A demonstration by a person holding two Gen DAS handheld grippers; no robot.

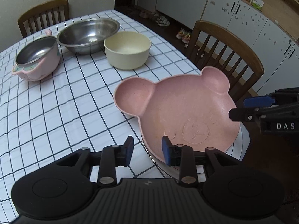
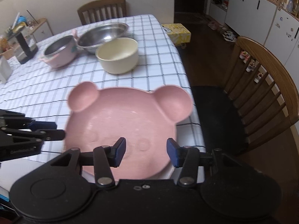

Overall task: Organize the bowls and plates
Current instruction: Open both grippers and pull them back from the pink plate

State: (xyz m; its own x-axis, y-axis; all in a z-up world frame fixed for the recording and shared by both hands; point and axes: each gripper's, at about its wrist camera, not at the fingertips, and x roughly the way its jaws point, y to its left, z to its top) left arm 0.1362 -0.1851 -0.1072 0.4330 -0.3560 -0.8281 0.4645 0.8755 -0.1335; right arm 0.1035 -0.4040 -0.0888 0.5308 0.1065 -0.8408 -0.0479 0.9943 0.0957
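A: Left wrist view first: we see the table (image 1: 46,97) under its checked cloth, and near its edge the pink bear-shaped plate (image 1: 183,108), the biggest dish close to us. Our left gripper (image 1: 147,149) hangs over the plate's near rim with its jaws apart; one blue pad sits above the cloth, the other above the plate's rim, and neither presses on anything.

B: From the right wrist we agree. Our right gripper (image 2: 145,151) also stands open, both pads over the plate's (image 2: 123,119) near part, with no pad clamped on it. We see the left gripper (image 2: 54,130) coming in from the side, just beside the plate's edge.

A: And the right gripper (image 1: 237,108) reaches in from the other side in our view, its tips at the plate's far rim. We cannot tell whether something lies beneath the plate; a pale edge shows under it.

B: We count, largest down: one table, two wooden chairs (image 2: 261,85), one at the far end and one at the side.

A: Then dishes: one steel basin (image 1: 87,34), one bear plate, one cream bowl (image 1: 128,49), one pink pot (image 1: 37,59) with a steel liner. Those three stand together at the far part of the table, well apart from both grippers.

B: So four dishes, two grippers, both open-jawed.
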